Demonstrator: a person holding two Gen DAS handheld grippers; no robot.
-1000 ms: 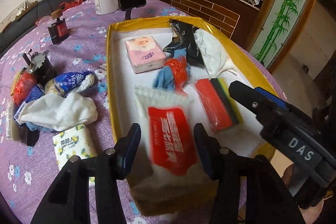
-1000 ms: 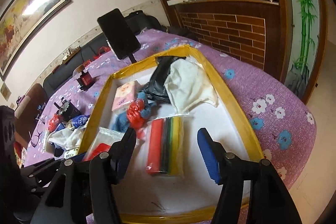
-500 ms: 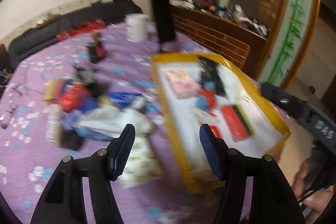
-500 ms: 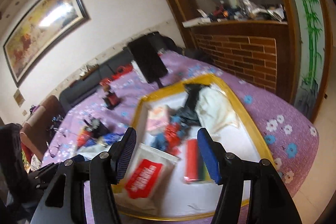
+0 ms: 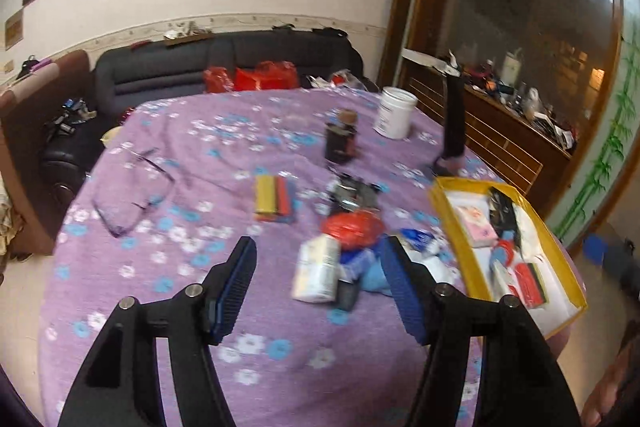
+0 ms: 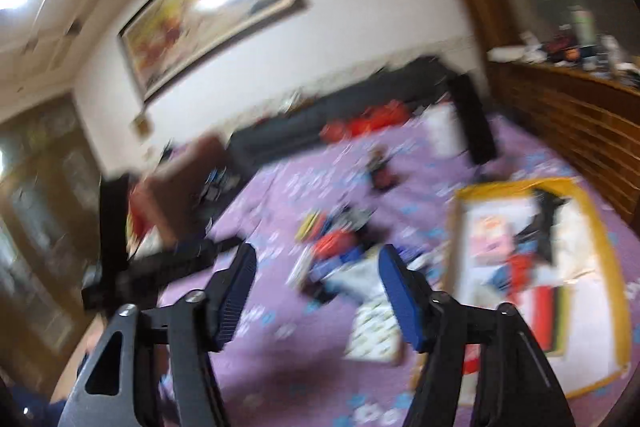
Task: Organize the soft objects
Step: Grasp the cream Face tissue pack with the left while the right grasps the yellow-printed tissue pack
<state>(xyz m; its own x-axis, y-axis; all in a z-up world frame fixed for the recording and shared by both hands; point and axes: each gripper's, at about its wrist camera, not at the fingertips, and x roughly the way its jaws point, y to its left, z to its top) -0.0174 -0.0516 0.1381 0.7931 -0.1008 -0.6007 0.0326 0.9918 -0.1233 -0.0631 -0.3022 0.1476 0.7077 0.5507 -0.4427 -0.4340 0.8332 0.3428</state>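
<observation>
My left gripper (image 5: 318,267) hangs over the purple cloth with its jaws opening and nothing between them. Just beyond it lies a heap of soft things: a white tissue pack (image 5: 316,273), a red bag (image 5: 354,227) and a blue cloth (image 5: 374,281). A yellow-and-red sponge pack (image 5: 274,199) lies farther back. The yellow tray (image 5: 550,247) at the right holds a pink tissue pack (image 5: 476,227) and a red-green sponge pack (image 5: 530,281). The right wrist view is blurred. My right gripper (image 6: 318,267) is empty too, jaws opening, above a patterned tissue pack (image 6: 374,327), with the tray (image 6: 516,185) to its right.
On the round table stand a white jar (image 5: 396,117), a dark bottle (image 5: 340,141) and a phone on a stand (image 5: 454,119). Glasses (image 5: 132,195) lie at the left. A dark sofa (image 5: 224,63) runs behind the table. A wooden counter is at the right.
The left gripper let go of the white red-labelled pack in the tray. Both grippers rose and swung left, away from the tray and toward the heap, with jaws wider.
</observation>
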